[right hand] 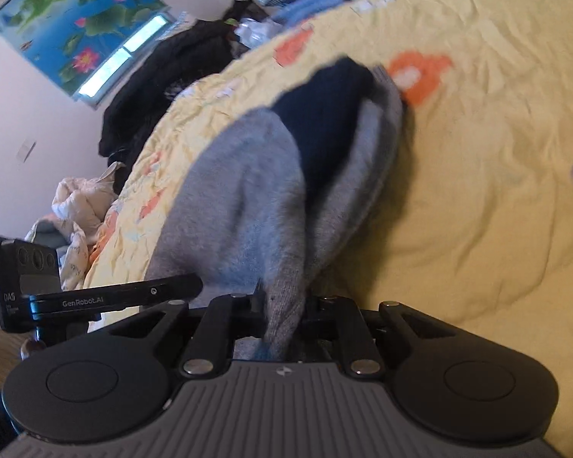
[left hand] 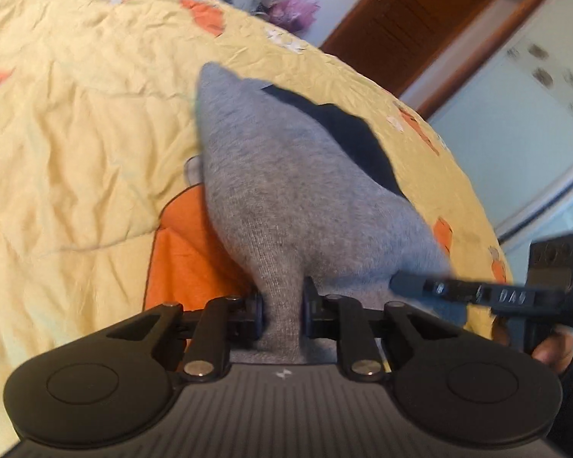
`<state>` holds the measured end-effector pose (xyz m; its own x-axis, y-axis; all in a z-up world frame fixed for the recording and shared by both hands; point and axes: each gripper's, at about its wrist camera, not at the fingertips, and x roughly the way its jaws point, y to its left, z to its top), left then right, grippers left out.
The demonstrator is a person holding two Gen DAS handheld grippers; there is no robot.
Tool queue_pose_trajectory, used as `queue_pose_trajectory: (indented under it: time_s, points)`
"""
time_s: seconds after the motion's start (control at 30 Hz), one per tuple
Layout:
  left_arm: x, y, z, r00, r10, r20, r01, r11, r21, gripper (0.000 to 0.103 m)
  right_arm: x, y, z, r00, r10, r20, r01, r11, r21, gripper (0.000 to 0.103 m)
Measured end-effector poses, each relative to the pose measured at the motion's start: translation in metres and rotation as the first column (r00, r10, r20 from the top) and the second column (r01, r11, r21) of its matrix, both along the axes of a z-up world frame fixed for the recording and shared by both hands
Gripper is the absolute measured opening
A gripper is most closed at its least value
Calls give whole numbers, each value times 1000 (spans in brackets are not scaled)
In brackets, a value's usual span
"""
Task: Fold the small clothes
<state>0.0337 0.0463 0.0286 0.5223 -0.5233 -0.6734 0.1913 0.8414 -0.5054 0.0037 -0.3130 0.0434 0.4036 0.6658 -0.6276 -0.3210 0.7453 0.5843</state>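
Observation:
A small grey knit garment (left hand: 271, 191) with a dark navy part (left hand: 355, 141) hangs stretched over the yellow quilt. My left gripper (left hand: 282, 309) is shut on one near edge of it. My right gripper (right hand: 286, 309) is shut on another near edge; the garment (right hand: 248, 198) shows there in grey folds with the navy part (right hand: 324, 114) above. The right gripper also shows at the right of the left wrist view (left hand: 477, 294), and the left one at the left of the right wrist view (right hand: 114, 297). The far end of the garment rests toward the quilt.
The yellow quilt (left hand: 76, 133) with orange patches covers the bed. Piled dark clothes (right hand: 164, 87) and a pale bundle (right hand: 80, 206) lie beyond the bed edge. A brown door (left hand: 420, 23) and a light wardrobe (left hand: 515, 114) stand past the bed.

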Motion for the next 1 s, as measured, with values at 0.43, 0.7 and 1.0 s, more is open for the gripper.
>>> queue_pose_trajectory:
  time_s: [0.43, 0.7, 1.0]
  points:
    - [-25, 3, 52, 970, 62, 234, -115, 969, 219, 32, 0, -38, 35, 969, -188, 162, 189, 982, 9, 57]
    - [54, -77, 28, 937, 28, 350, -185, 886, 426, 84, 101, 48, 36, 971, -110, 213, 122, 992, -42, 66]
    - [74, -70, -21, 940, 47, 339, -179, 912, 370, 95, 135, 48, -14, 966, -164, 200, 195, 970, -146, 63]
